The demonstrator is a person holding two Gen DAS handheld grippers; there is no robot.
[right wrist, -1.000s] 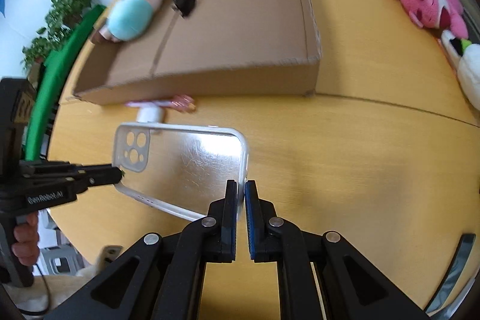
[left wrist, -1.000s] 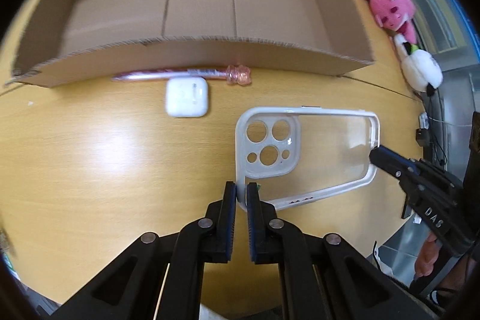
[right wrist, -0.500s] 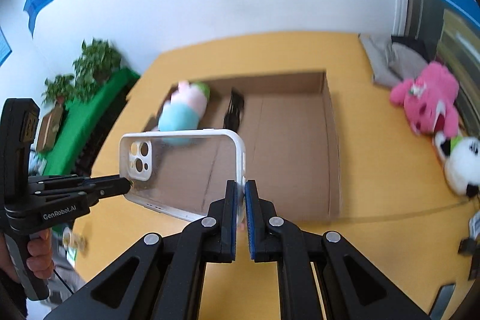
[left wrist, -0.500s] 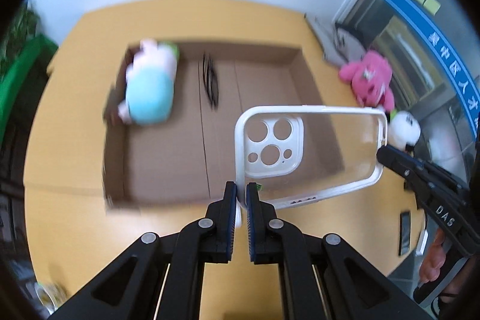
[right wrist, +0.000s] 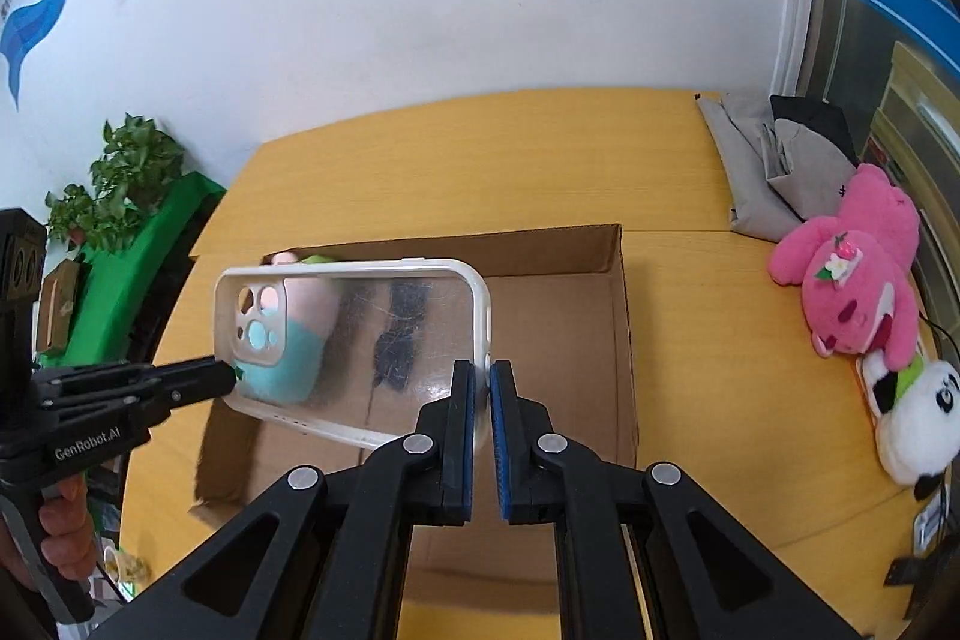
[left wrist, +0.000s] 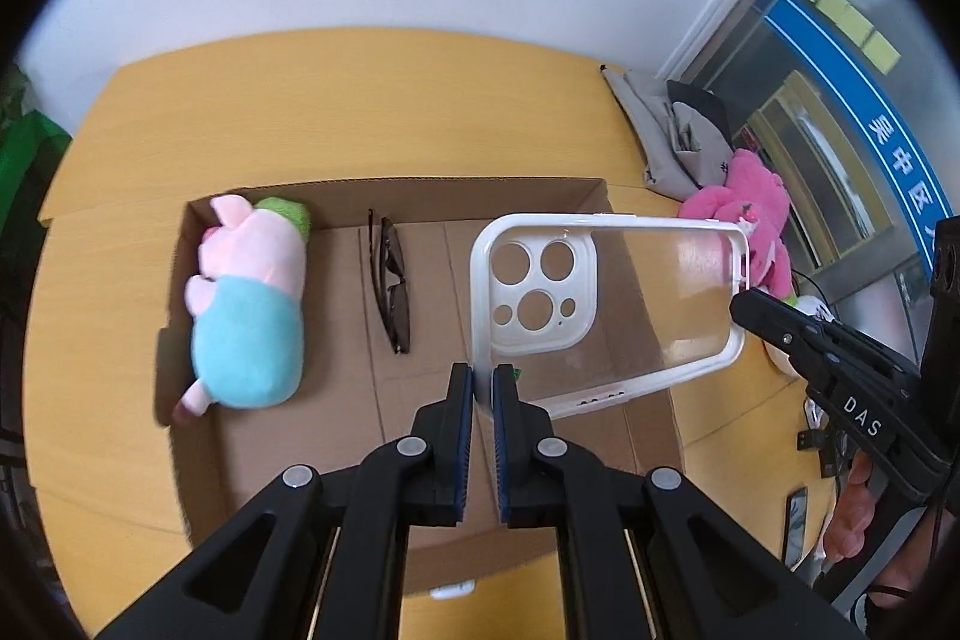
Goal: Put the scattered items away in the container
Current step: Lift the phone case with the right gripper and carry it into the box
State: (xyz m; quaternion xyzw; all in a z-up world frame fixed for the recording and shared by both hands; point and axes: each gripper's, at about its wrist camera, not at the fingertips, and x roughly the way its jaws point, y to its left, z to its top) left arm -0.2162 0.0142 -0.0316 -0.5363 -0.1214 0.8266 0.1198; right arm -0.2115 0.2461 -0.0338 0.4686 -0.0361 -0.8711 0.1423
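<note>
Two grippers hold one clear phone case [left wrist: 654, 304] up in the air over the cardboard box [left wrist: 540, 196]. The left gripper [left wrist: 483, 388] pinches the corner by the camera holes. The right gripper [right wrist: 483, 388] pinches the other end. Through the case, the plush pig [left wrist: 249, 310] and sunglasses [left wrist: 390, 286] in the box look blurry. A small white thing [left wrist: 453, 591] peeks out under the box's near wall, mostly hidden.
</note>
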